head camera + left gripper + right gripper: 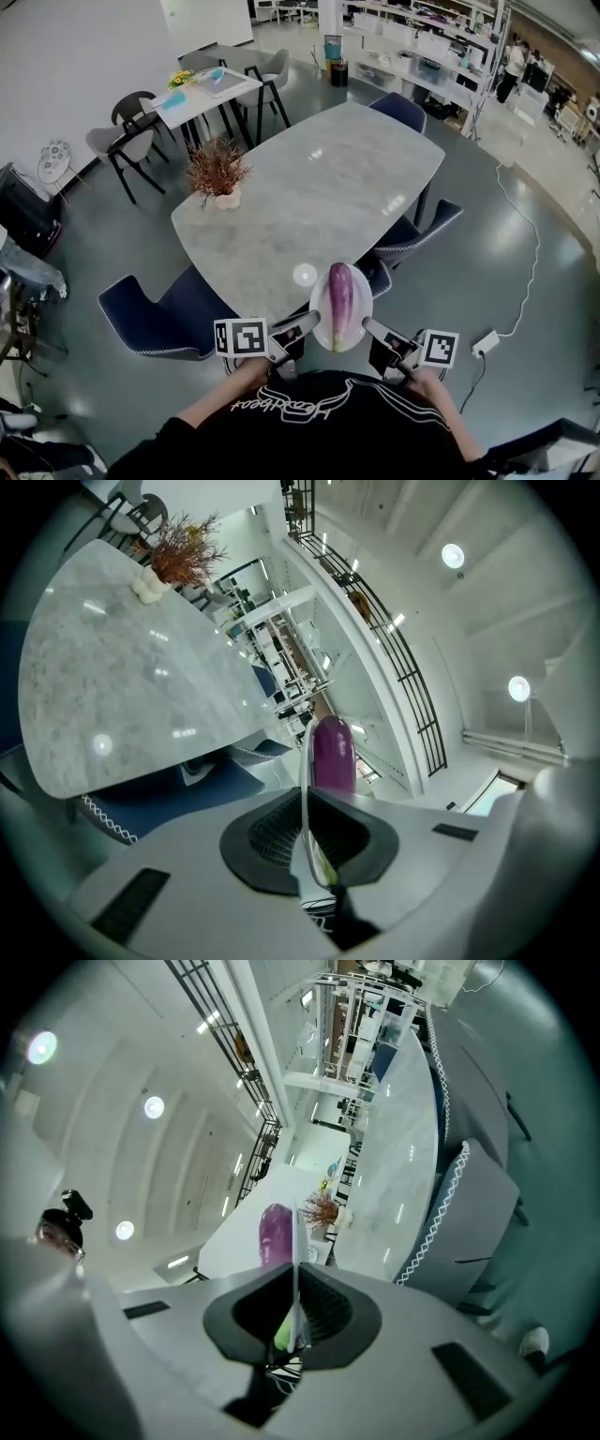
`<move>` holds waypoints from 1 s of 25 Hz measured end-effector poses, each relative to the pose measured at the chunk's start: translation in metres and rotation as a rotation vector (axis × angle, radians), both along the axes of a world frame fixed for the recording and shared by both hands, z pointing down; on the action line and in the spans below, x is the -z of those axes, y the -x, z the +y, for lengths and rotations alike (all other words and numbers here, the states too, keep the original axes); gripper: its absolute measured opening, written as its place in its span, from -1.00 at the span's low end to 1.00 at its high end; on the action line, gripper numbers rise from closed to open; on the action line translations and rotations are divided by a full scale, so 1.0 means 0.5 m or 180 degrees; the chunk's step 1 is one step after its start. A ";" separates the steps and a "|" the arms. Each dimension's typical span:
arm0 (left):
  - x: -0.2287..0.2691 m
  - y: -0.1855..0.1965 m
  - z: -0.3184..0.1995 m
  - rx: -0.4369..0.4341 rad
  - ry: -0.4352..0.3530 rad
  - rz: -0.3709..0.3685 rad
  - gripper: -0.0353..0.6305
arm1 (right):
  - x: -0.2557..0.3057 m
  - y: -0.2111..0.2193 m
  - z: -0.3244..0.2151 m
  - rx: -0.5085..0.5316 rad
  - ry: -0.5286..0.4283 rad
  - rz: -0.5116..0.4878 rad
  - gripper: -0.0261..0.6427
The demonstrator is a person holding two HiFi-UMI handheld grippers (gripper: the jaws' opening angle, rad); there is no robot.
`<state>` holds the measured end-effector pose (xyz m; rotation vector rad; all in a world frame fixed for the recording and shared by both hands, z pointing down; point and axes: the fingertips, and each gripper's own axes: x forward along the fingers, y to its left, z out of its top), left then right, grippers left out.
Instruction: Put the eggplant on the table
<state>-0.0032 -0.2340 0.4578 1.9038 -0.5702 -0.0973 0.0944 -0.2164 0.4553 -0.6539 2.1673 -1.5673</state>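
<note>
Around you: one grey marble oval desk (pixel 319 187), with one dried reddish plant in a white pot (pixel 217 173) on its left side, well apart from the plate. Four dark blue upholstered chairs (pixel 155 319) sit around the desk. One of them, the near-end chair (pixel 379 276), is tucked in just behind the plate, between you and the desk edge. One white cable with a power block (pixel 485 342) lies on the floor to your right.

One purple long eggplant (pixel 339 292) lies on one white round plate (pixel 317 302), carried in the air at the desk's near end (can't tell if it's over the edge).

Two grippers. Your left hand-held gripper (pixel 305 325) is clenched on the plate's left rim. Your right hand-held gripper (pixel 370 326) is clenched on its right rim. Each gripper view shows the thin plate edge pinched between the dark pads (pixel 272 841).
</note>
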 end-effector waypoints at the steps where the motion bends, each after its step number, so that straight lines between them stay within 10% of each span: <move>1: 0.002 0.004 -0.007 0.0005 -0.0016 0.0008 -0.82 | 0.001 0.003 -0.007 0.0001 -0.0013 0.0020 -0.87; 25: -0.028 0.011 -0.248 0.0292 0.0069 -0.0125 -0.82 | -0.037 0.009 -0.262 0.0246 0.0127 -0.0037 -0.87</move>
